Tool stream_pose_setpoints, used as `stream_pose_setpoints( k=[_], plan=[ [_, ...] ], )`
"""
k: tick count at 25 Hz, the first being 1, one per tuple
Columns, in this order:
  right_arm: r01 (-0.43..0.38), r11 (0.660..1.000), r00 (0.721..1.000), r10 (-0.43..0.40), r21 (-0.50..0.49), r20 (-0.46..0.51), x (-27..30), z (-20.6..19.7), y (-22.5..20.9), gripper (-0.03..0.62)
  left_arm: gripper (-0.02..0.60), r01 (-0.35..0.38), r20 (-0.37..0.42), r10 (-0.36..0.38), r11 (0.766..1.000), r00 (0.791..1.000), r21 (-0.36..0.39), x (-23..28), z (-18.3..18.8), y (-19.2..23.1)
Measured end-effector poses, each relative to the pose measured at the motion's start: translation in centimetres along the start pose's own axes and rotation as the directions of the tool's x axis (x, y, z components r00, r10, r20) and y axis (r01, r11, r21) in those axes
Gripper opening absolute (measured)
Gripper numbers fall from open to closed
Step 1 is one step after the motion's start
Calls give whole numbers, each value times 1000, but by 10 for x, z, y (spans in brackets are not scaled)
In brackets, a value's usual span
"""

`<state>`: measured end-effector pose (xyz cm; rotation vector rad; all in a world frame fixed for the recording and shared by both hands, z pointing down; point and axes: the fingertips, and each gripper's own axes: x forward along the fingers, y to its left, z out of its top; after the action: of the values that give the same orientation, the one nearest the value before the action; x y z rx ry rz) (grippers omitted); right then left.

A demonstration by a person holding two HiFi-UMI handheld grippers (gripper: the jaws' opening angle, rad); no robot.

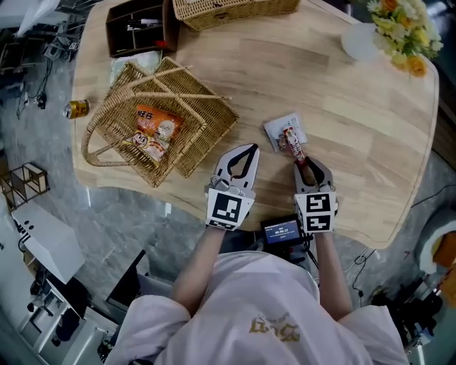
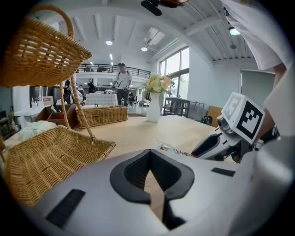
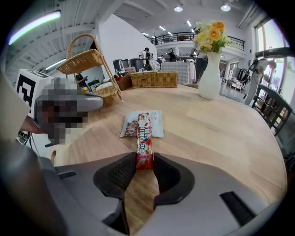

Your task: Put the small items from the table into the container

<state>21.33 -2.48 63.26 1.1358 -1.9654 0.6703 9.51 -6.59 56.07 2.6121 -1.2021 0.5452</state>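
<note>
A red candy stick (image 1: 293, 142) lies on the wooden table, its far end resting on a flat white packet (image 1: 281, 128). My right gripper (image 1: 304, 163) points down at the stick. In the right gripper view the stick's (image 3: 144, 138) near end sits between the open jaws of that gripper (image 3: 144, 162), beyond it the white packet (image 3: 156, 123). My left gripper (image 1: 250, 149) rests shut and empty beside it, tips together (image 2: 150, 151). A wicker basket (image 1: 206, 117) with a handle lies to the left, holding an orange snack bag (image 1: 153, 132).
A vase of flowers (image 1: 392, 32) stands at the far right corner. A second wicker basket (image 1: 228, 11) and a brown box (image 1: 139, 28) sit at the back. A drink can (image 1: 76, 108) lies at the left edge. The table's near edge runs just under both grippers.
</note>
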Motion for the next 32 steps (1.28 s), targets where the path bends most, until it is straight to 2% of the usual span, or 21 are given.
stream_pose_setpoints(
  k=[5,12,32],
  plan=[
    [-14,1000,1000,14,-2,-5,0,1,0,123,-6,-10,3,10,1000,1000,1,-4,0,3],
    [20,1000,998,-20,10,51,-8,11,-3,121,-6,-12,18,12,1000,1000,10,-9,6,6],
    [41,999,993,-44,27,108,-32,30,-2,121,-6,-29,62,27,999,998,30,-26,29,6]
  ],
)
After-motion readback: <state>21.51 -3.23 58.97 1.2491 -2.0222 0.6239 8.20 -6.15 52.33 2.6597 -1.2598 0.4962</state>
